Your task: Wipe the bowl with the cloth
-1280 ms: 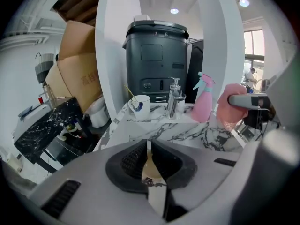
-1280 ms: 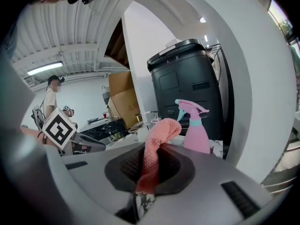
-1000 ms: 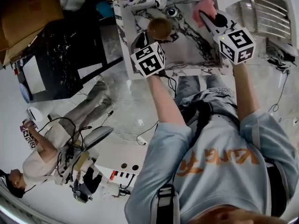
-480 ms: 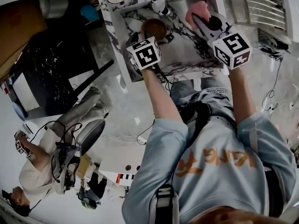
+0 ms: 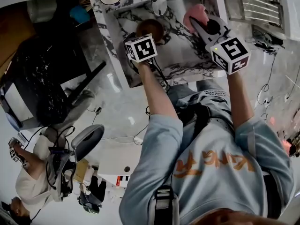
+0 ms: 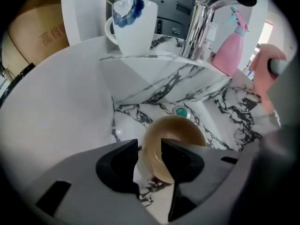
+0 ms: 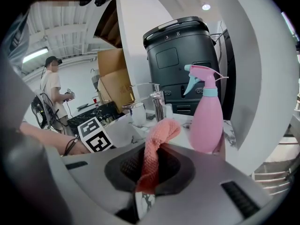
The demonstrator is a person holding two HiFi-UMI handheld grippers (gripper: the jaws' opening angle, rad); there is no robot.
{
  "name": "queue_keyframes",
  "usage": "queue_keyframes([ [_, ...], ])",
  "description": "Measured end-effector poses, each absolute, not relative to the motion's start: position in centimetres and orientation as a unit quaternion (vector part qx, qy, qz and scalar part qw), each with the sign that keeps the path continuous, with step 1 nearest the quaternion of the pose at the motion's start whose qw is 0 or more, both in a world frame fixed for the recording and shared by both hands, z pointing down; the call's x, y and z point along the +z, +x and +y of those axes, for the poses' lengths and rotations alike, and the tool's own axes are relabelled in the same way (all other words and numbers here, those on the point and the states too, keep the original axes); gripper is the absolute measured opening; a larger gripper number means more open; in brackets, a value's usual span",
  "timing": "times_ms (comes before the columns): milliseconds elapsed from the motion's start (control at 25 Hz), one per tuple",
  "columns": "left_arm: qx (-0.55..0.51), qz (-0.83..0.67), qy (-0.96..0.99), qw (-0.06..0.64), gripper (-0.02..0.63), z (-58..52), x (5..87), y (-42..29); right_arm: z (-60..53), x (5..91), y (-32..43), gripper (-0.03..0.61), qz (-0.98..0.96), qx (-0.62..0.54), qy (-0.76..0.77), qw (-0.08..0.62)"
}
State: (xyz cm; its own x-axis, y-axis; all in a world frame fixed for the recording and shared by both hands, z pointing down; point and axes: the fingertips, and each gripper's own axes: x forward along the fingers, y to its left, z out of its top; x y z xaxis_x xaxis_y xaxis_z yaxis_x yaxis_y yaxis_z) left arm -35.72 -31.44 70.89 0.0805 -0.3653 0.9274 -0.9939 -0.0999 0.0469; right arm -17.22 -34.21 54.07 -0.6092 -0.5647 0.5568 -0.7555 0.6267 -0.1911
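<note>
- The left tongs [image 6: 149,149] pointed steeply down into the marble sink [image 6: 154,86]. Their jaws had just been opening and stood wide apart.
- The near rim of the brown bowl [image 6: 176,130] stood in the gap between those jaws, but the pads did not press on it.
- The bowl was inside the sink basin, tilted, with its mouth turned toward the left tongs. It was just in front of the green drain [image 6: 180,111].
- In the head view the bowl [image 5: 149,28] showed just above the marker cube [image 5: 140,48] of the left tongs, toward the left part of the basin.
- The right tongs [image 7: 151,165] were closed on the pink cloth [image 7: 157,139]. Its pinched part ran down between the jaws and a bunched end stuck up above them.
- In the head view the cloth [image 5: 196,14] hung over the right part of the basin, well apart from the bowl.
- A chrome faucet [image 6: 201,18] rose behind the sink, with a pink spray bottle [image 7: 206,116] beside it on the desk [image 6: 56,116].
- A white mug [image 6: 132,25] with a blue pattern stood at the far left corner of the sink, in front of a black machine [image 7: 183,64].
- A person [image 7: 51,95] in a white shirt stood in the background of the right gripper view.
</note>
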Motion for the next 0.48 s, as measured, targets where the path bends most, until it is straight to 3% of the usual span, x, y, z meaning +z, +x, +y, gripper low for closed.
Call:
queue_keyframes([
  [320, 0.402, -0.540, 0.605, 0.425, 0.155, -30.9, 73.5, -36.0, -34.0, 54.7, -17.4, 0.041, -0.868, 0.210, 0.377, 0.245],
  [480, 0.430, -0.531, 0.596, 0.421, 0.095, -30.3, 74.5, -35.9, -33.6, 54.6, -17.6, 0.040, -0.869, 0.209, 0.372, 0.250],
])
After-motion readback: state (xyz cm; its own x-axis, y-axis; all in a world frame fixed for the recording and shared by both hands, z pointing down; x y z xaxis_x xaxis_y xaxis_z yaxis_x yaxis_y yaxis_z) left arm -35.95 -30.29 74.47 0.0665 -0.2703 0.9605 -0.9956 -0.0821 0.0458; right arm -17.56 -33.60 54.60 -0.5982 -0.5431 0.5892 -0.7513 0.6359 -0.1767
